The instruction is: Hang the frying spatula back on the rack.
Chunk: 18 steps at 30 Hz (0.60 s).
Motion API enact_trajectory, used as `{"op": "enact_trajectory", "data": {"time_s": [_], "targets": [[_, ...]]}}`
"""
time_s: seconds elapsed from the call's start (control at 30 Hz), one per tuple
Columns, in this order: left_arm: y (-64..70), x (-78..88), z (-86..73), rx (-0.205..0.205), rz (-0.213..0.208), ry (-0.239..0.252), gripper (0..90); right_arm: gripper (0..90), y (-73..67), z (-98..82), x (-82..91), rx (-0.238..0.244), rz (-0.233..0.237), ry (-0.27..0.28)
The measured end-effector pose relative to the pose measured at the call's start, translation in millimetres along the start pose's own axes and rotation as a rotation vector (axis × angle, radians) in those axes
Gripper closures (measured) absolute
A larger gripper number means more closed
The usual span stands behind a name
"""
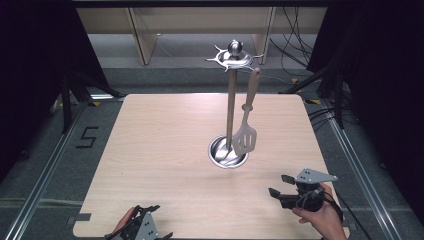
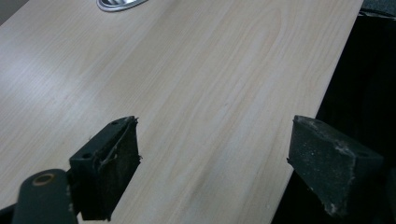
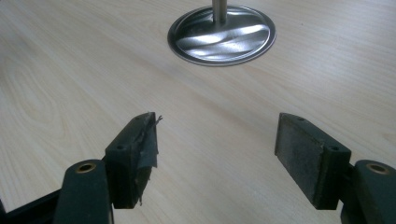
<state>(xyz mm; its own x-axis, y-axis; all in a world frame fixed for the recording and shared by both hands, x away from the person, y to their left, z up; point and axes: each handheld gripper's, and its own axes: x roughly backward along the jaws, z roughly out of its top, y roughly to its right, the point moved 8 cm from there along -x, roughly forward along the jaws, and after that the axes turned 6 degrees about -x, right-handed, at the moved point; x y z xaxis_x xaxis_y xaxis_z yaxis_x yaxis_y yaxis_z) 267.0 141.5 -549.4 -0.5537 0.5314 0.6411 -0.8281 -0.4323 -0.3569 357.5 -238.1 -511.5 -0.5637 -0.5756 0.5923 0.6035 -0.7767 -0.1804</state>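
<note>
A steel utensil stand (image 1: 230,100) rises from a round dished base (image 1: 227,152) right of the table's centre, with hooks around its knobbed top (image 1: 234,55). A slotted spatula (image 1: 246,125) with a pale handle hangs from one hook, its head beside the post just above the base. My right gripper (image 1: 281,185) hovers open near the front right of the table; its jaws face the base (image 3: 222,35) with nothing between them. My left gripper (image 1: 150,220) is open at the front edge, its jaws (image 2: 210,163) spread over bare wood near the table's edge.
The light wooden table (image 1: 165,150) sits on a grey floor between metal rails (image 1: 45,175). Black curtains flank both sides. Cables (image 1: 300,45) and wooden furniture legs lie beyond the far edge. A sliver of the base (image 2: 119,3) shows in the left gripper view.
</note>
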Motion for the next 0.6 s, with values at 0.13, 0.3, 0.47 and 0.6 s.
{"op": "enact_trajectory", "data": {"time_s": [0.13,0.3,0.47,0.6], "targets": [[-1.2,-0.2,-0.7,-0.005,0.002,-0.001,15.6,30.9,-5.7,-3.2,2.2,-0.022,0.001,0.003],[-1.3,0.1,-1.0,-0.006,0.005,-0.006,15.6,30.8,-10.6,-7.7,1.6,-0.016,0.019,-0.013],[-1.4,0.2,-1.5,-0.011,0.001,-0.010,15.6,30.5,-9.5,-12.2,2.5,0.013,0.014,-0.002],[-1.4,0.3,-1.8,-0.018,0.003,-0.016,15.6,30.2,-11.9,-17.7,3.6,-0.020,0.003,-0.006]]}}
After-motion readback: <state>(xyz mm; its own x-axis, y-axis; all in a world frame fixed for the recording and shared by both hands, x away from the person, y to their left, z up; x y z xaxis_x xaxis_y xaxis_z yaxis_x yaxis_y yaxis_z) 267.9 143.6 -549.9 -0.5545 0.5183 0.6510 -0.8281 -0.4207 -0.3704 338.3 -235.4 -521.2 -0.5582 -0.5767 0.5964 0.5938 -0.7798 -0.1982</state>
